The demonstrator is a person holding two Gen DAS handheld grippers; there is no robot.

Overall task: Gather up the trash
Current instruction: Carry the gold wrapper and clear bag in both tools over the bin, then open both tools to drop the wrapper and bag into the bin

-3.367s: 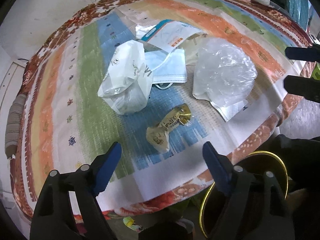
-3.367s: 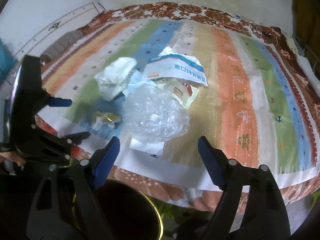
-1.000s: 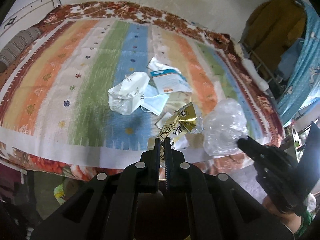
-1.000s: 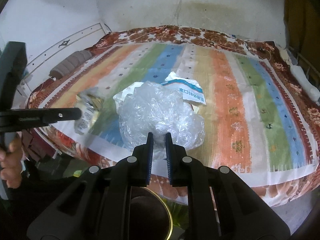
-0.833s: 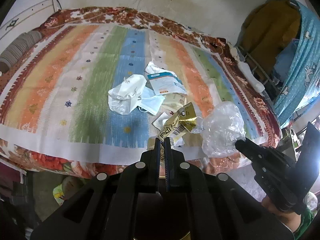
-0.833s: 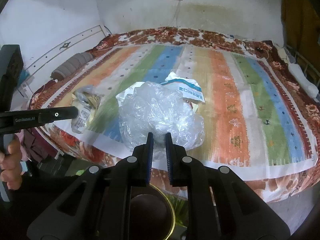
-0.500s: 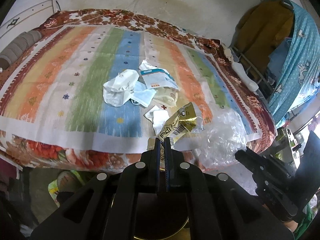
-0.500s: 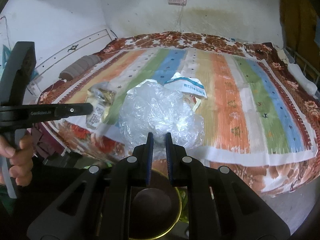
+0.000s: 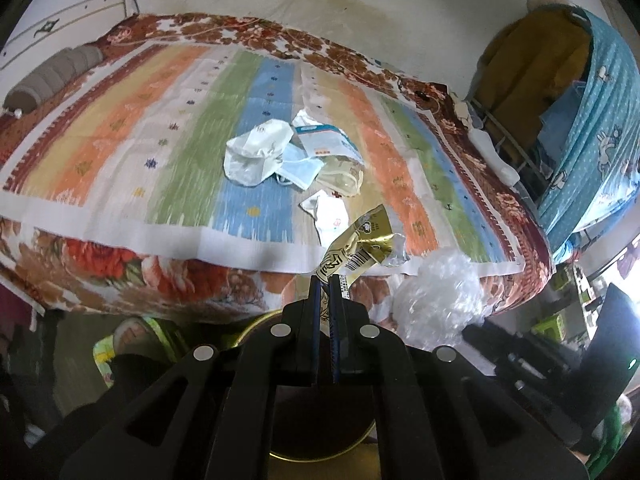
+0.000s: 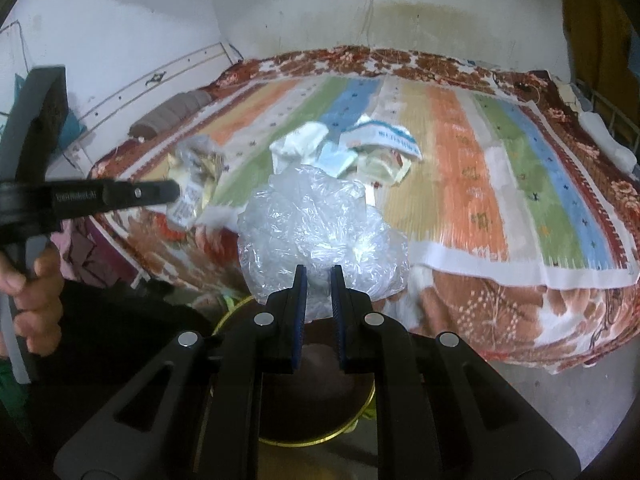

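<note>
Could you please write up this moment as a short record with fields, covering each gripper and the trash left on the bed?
left gripper: shut on gold wrapper
right gripper: shut on clear plastic bag
below both grippers: dark bin with gold rim
left on bed: white bag, face mask, blue-and-white packet, small paper scraps
</note>
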